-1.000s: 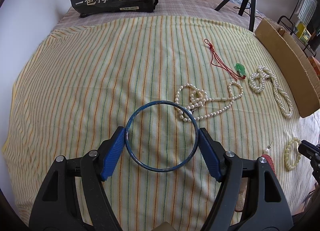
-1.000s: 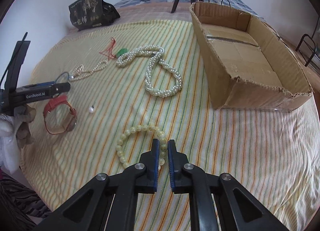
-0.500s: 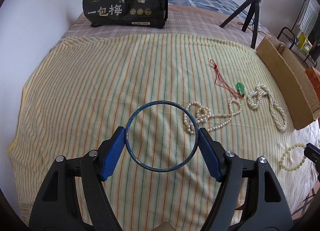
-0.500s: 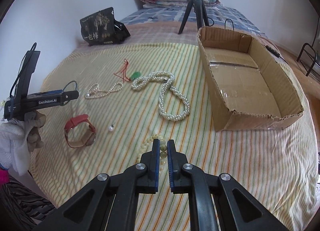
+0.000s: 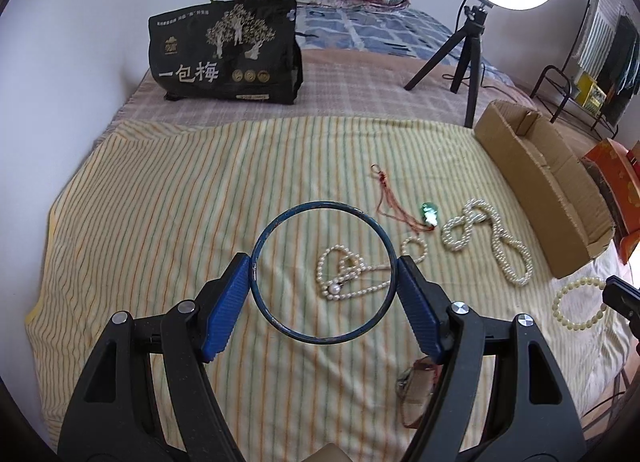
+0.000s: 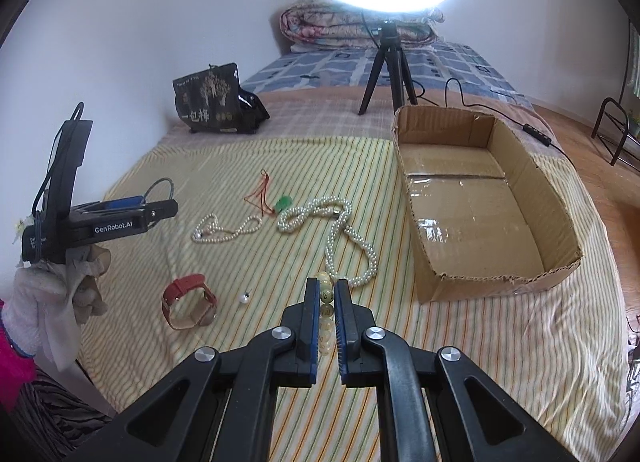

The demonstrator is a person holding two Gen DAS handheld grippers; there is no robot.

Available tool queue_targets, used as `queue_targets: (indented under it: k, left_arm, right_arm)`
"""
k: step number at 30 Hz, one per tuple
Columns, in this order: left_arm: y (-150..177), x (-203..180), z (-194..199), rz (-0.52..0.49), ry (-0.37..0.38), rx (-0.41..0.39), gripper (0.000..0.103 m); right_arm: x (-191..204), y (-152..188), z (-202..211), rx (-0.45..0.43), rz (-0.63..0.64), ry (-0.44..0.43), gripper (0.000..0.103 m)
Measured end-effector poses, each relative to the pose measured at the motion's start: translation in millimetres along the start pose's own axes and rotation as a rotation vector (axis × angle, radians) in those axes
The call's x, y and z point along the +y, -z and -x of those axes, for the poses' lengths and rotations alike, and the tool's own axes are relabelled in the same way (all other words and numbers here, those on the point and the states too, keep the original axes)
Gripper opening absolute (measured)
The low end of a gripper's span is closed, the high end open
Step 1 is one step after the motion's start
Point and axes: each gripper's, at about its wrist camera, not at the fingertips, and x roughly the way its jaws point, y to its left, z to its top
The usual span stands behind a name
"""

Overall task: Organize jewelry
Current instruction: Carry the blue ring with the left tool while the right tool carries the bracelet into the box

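My left gripper point(image 5: 324, 276) grips the thin blue metal bangle point(image 5: 323, 211), its rim wedged between both blue pads. My right gripper point(image 6: 327, 316) is clamped on the pale yellow bead bracelet point(image 6: 325, 298), beads stacked between its pads. Ahead of the right fingers lies the thick white pearl rope point(image 6: 352, 246); further left, the slim pearl necklace point(image 6: 224, 230), red-cord green pendant point(image 6: 282, 203), loose pearl earring point(image 6: 244, 298) and red-strap watch point(image 6: 188, 302). The open cardboard box point(image 6: 560, 222), right of the fingers, holds nothing. I judge sorting barely begun: two pieces lifted, none stowed, five left on the striped sheet point(image 6: 440, 342).
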Motion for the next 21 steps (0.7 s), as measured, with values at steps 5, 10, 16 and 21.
queue_targets:
  k: [5,10,16,21]
  left_arm:
    - [-10,-16,7,-0.006,0.035,-0.016,0.074]
    - [-21,-39,12,-0.023,0.062,-0.033,0.074]
    - [-32,-70,13,-0.057,0.096,-0.040,0.074]
    - [-46,-100,13,-0.076,0.141,-0.047,0.074]
  right_arm:
    - [-5,-9,13,-0.042,-0.004,0.002,0.005]
    - [-17,-19,24,-0.082,-0.019,0.027,0.005]
    - [-40,-33,31,-0.115,-0.057,0.066,0.005]
    - [-59,-41,37,-0.139,-0.068,0.102,0.005]
